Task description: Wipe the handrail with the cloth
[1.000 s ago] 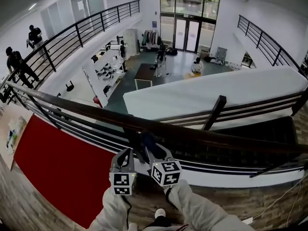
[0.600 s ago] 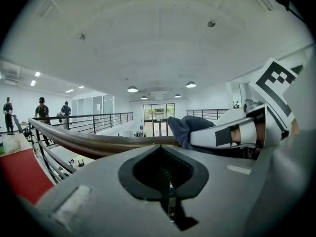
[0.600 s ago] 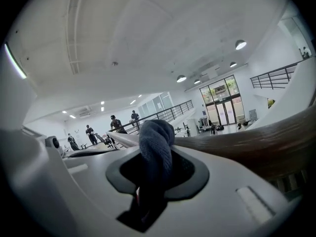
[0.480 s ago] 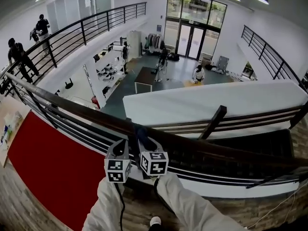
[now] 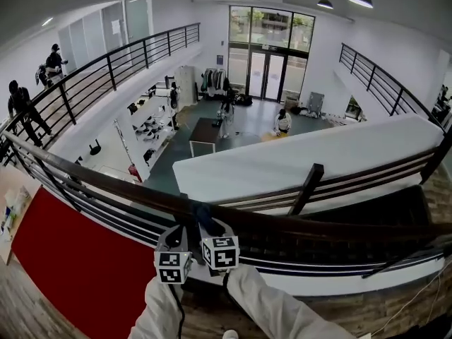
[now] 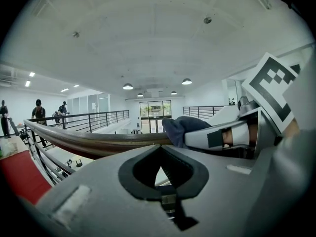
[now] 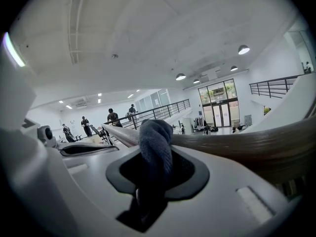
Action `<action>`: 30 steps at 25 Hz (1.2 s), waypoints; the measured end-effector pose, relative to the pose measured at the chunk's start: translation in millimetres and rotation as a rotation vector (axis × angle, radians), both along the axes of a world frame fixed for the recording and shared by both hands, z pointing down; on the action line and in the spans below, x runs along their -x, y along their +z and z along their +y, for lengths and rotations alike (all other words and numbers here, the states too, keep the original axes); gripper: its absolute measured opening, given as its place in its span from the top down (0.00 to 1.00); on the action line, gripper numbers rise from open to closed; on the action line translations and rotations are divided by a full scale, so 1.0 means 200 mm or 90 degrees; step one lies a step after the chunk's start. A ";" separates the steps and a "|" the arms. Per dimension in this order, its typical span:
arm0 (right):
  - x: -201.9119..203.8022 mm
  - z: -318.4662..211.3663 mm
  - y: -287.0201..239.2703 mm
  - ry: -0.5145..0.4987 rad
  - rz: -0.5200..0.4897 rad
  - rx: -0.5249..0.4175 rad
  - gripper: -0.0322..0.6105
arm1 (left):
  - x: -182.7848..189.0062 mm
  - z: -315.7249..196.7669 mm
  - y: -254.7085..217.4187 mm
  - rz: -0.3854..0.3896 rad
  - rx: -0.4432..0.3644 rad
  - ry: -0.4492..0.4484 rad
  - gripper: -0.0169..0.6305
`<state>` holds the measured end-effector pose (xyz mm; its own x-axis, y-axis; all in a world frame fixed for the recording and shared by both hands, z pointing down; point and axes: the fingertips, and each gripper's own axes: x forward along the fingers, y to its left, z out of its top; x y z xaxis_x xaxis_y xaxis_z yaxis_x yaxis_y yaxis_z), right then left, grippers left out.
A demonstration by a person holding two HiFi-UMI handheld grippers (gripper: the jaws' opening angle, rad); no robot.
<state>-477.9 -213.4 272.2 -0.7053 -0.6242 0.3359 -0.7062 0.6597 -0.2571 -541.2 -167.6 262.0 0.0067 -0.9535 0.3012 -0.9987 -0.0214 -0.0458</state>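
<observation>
A dark wooden handrail crosses the head view from the left edge to the right. A dark blue cloth lies bunched on top of it. My right gripper is shut on that cloth; in the right gripper view the cloth rises from between the jaws against the handrail. My left gripper sits close beside it on the left, just below the rail, shut with nothing in it. The left gripper view shows the handrail, the cloth and the right gripper's fingers.
The rail edges an upper walkway above a lower hall. Black metal bars and a dark post run beneath it. A red carpet lies on my side at the left. People stand on the far-left walkway.
The head view has shifted, and both grippers with the cloth now sit slightly further left along the rail. The right gripper has stayed shut on the cloth throughout.
</observation>
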 end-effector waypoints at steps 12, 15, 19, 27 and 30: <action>-0.52 -0.01 0.01 0.030 -0.003 0.012 0.80 | -0.54 -0.06 0.01 0.001 0.007 0.044 0.97; -0.65 -0.03 0.01 0.040 -0.007 0.013 0.80 | -0.65 -0.10 0.00 -0.002 0.005 0.055 0.97; -0.84 -0.04 0.02 0.055 -0.009 0.014 0.80 | -0.81 -0.12 0.03 -0.008 0.016 0.066 0.97; -1.15 -0.04 0.03 0.082 -0.013 0.017 0.80 | -1.12 -0.11 0.06 0.003 0.027 0.099 0.97; -1.27 -0.04 0.02 0.093 -0.015 0.018 0.80 | -1.24 -0.13 0.05 0.004 0.022 0.112 0.97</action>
<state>-223.3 -220.5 277.1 -0.6158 -0.7111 0.3394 -0.7876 0.5424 -0.2924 -292.6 -193.4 272.9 0.1741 -0.9265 0.3336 -0.9797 -0.1972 -0.0362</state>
